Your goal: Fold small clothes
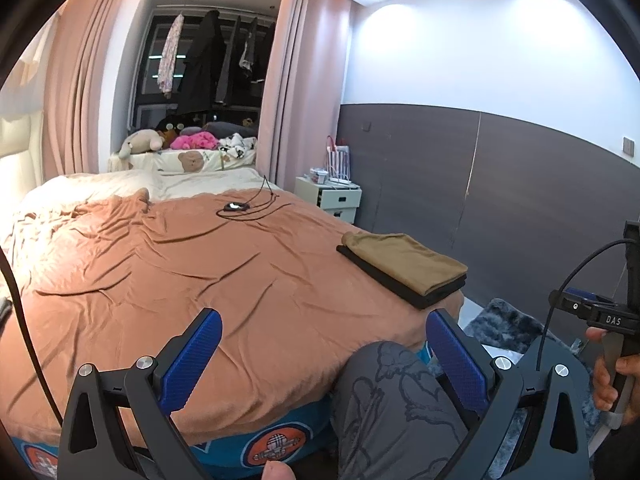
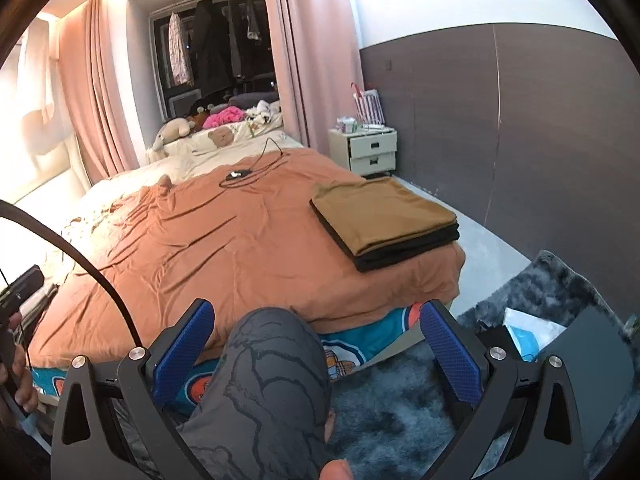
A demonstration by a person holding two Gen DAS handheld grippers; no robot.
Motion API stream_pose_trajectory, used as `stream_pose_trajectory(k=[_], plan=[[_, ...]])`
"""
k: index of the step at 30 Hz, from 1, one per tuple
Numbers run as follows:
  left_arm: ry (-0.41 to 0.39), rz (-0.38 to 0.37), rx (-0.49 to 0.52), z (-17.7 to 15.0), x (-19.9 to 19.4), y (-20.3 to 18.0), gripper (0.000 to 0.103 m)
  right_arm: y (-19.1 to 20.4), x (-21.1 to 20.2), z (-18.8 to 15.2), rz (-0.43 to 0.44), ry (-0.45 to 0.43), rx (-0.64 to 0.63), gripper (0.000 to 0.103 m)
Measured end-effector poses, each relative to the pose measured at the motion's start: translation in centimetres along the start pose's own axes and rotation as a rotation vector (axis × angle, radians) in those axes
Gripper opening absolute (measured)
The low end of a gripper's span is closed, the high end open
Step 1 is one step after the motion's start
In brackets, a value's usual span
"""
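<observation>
You hold two grippers, left gripper (image 1: 324,354) and right gripper (image 2: 316,346), both with fingers spread apart, gripping nothing. Two folded clothes sit stacked on the bed (image 2: 240,232) near its right corner: one tan piece (image 2: 384,210) atop one black piece (image 2: 412,250).
</observation>
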State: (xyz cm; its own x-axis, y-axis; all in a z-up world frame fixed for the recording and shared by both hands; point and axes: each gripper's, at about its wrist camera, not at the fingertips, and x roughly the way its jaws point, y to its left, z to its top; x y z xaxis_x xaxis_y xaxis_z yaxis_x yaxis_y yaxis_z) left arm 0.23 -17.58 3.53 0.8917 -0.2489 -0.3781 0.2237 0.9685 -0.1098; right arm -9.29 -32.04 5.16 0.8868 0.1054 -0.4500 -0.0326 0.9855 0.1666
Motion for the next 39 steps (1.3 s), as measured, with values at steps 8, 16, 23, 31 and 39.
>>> stream_pose_trajectory(k=[8, 16, 23, 31, 39], plan=[[0.011, 0.003, -0.009, -0.3, 0.3, 0.0, 0.103, 0.6, 0.3, -0.9, -0.02, -0.011, -0.005, 0.103], [-0.001, 0.01, -0.009, -0.6, -0.1, -0.1, 0.103, 0.5, 0.4, -1.3, -0.026, -0.033, -0.003, 0.103], [-0.003, 0.014, -0.012, -0.6, -0.3, -0.2, 0.103, 0.6, 0.6, -1.6, -0.018, -0.027, -0.001, 0.103], [-0.003, 0.016, -0.022, -0.6, -0.6, -0.2, 0.103, 0.7, 0.8, -1.4, -0.033, -0.021, 0.001, 0.103], [-0.002, 0.01, -0.026, -0.5, -0.8, -0.2, 0.103, 1.1, 0.9, -1.2, -0.043, -0.022, -0.018, 0.103]])
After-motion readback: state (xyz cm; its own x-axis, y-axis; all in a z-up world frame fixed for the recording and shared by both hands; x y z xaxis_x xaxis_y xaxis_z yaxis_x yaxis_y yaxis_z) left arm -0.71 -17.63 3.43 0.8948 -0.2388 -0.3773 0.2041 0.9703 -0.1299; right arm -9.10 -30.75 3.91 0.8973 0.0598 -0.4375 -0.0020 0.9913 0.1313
